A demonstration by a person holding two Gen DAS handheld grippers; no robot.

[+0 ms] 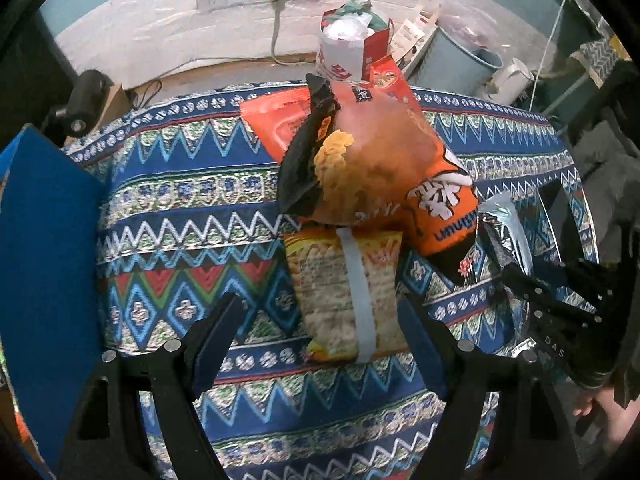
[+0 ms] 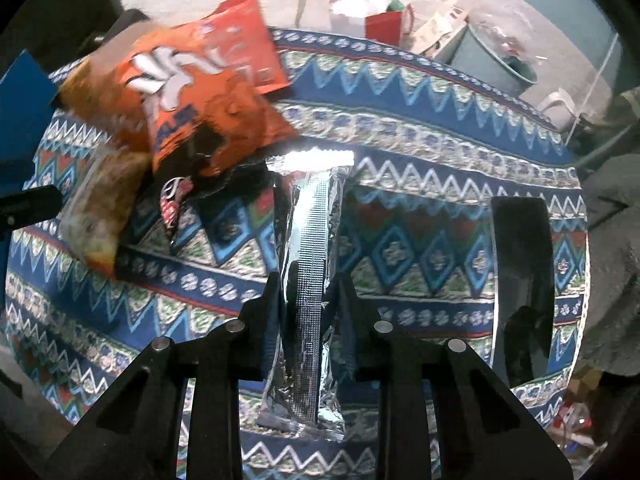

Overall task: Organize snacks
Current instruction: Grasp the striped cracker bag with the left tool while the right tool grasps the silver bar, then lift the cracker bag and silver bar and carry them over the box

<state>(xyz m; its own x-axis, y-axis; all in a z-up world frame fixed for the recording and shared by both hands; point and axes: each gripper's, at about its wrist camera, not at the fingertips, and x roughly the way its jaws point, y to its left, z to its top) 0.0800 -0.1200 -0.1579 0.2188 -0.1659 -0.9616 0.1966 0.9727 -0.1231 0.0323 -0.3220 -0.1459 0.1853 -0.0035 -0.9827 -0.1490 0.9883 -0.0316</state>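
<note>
A pile of snack bags lies on the patterned tablecloth (image 1: 180, 200). An orange chip bag (image 1: 384, 160) lies on top, over a red bag (image 1: 276, 120) and a yellow noodle-snack bag (image 1: 344, 292). My left gripper (image 1: 324, 320) is open, its fingers on either side of the yellow bag's near end. My right gripper (image 2: 308, 300) is shut on a silver foil bag (image 2: 308, 248) and holds it just right of the pile; it also shows in the left wrist view (image 1: 504, 232). The orange bag (image 2: 200, 92) and yellow bag (image 2: 100, 208) appear at the right wrist view's left.
A blue box wall (image 1: 44, 260) stands at the table's left edge. A dark rectangular object (image 2: 520, 280) lies on the cloth at the right. Behind the table are a red-and-white paper bag (image 1: 348, 48), a grey bin (image 1: 456, 56), a white kettle (image 1: 508, 80) and wall sockets.
</note>
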